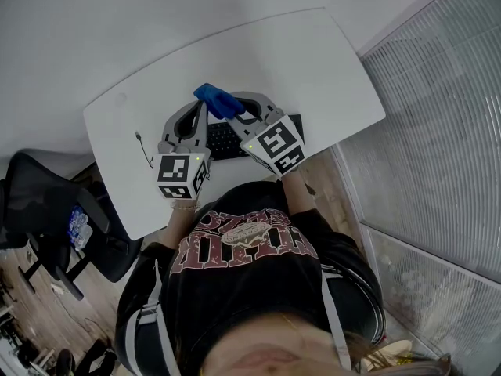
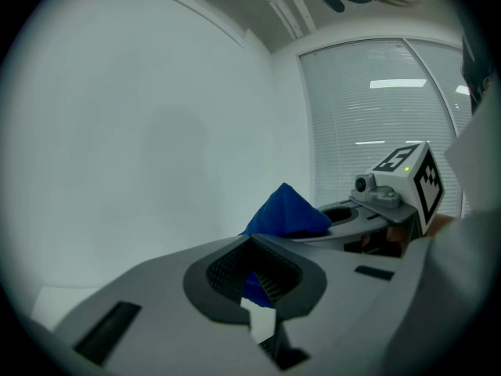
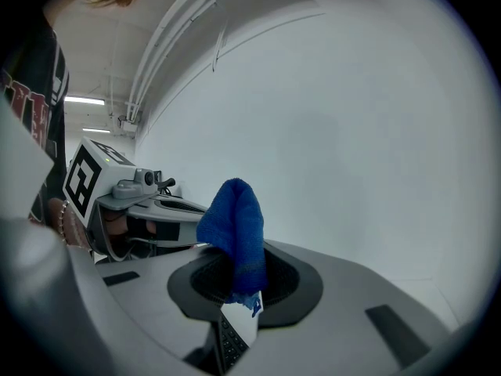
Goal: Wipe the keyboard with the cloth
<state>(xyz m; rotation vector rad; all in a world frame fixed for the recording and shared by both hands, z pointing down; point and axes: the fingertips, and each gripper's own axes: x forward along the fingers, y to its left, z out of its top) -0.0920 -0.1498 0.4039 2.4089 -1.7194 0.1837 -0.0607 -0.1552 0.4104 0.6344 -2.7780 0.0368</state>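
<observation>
From the head view, a plush blue cloth (image 1: 218, 100), bunched into a rounded wad, sits at 12 o'clock of the flat black keyboard (image 1: 223, 141) on the smooth white table (image 1: 313, 69). It lies between the tips of the left gripper (image 1: 200, 114) and the right gripper (image 1: 237, 116).

In the left gripper view, the matte grey jaws meet at their tips, ribbed pads facing. A blue sliver shows in the gap; whether it is pinched or lies behind is unclear.

In the right gripper view, the jaws clamp the cloth, which rises toward 12 o'clock in a fuzzy folded peak.
</observation>
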